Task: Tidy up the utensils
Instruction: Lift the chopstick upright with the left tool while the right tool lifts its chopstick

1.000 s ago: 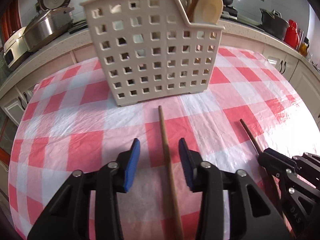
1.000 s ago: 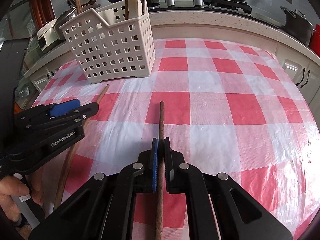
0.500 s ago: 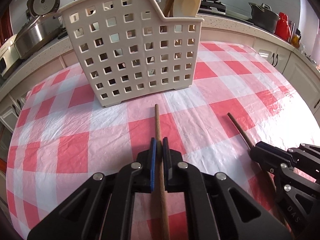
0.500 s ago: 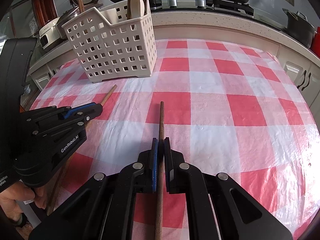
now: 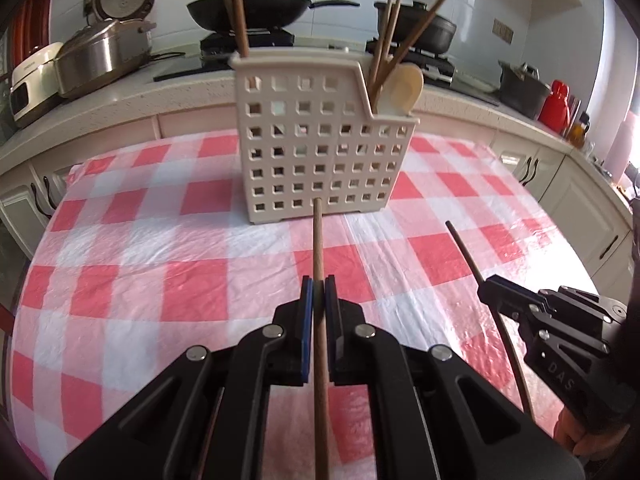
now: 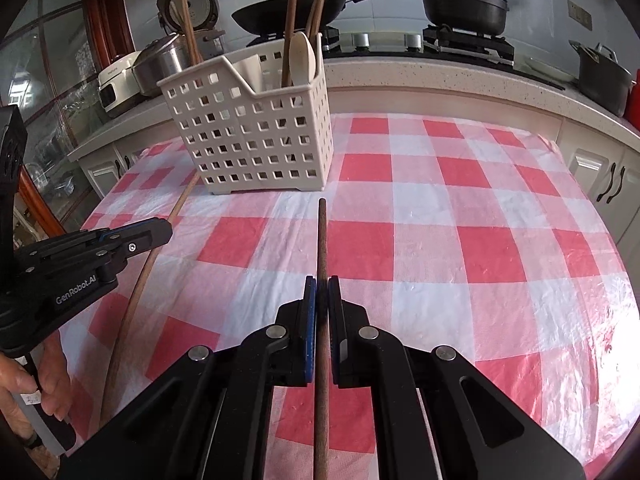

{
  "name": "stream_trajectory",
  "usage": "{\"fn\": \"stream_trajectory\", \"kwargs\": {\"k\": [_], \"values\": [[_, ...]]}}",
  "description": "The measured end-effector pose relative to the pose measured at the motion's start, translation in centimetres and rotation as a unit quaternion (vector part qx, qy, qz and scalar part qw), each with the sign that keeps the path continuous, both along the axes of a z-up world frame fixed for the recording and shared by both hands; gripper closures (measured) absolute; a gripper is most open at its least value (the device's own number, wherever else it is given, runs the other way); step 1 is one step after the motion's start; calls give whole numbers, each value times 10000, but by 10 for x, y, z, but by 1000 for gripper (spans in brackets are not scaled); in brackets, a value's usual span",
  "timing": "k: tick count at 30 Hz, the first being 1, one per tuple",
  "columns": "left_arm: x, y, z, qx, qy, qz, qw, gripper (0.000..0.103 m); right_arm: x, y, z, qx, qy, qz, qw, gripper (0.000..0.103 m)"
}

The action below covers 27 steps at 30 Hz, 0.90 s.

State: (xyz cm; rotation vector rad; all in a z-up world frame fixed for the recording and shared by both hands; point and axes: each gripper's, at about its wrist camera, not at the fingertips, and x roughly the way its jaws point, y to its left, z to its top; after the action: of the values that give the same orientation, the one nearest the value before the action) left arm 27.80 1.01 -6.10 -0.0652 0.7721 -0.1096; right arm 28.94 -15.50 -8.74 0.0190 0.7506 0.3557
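A white perforated utensil basket (image 5: 320,160) (image 6: 256,136) stands at the far side of the checked table, holding several wooden sticks and a pale wooden spoon (image 5: 406,88) (image 6: 303,58). My left gripper (image 5: 319,286) is shut on a light brown wooden stick (image 5: 319,248), lifted off the cloth and pointing at the basket. My right gripper (image 6: 321,286) is shut on a darker wooden stick (image 6: 321,236), also raised. Each gripper shows in the other's view: the right one (image 5: 486,282) with its dark stick (image 5: 464,248), the left one (image 6: 168,228) with its light stick (image 6: 180,204).
The red-and-white checked cloth (image 5: 160,280) (image 6: 460,240) covers the table. Behind runs a counter with a rice cooker (image 5: 100,52), a wok (image 5: 252,8) and pots (image 6: 464,4) on a stove, a black pot and red bottle (image 5: 554,100) at right. A hand (image 6: 24,384) grips the left handle.
The left gripper closed on the light stick that lay between its open jaws, then lifted it and drew back from the basket. The right gripper rose slightly with its dark stick.
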Motion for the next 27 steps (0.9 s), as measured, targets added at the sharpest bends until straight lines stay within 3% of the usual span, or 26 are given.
{"fn": "stream_trajectory", "kwargs": {"k": [14,27], "values": [[-69,10,66,58,-1072,9,9942,97,-38,6,59,281,-1013,244,9942,97],[-111,5,93,282,-1579,69,9870,97,-84,5,99,264,-1832,437,9817,97]]}}
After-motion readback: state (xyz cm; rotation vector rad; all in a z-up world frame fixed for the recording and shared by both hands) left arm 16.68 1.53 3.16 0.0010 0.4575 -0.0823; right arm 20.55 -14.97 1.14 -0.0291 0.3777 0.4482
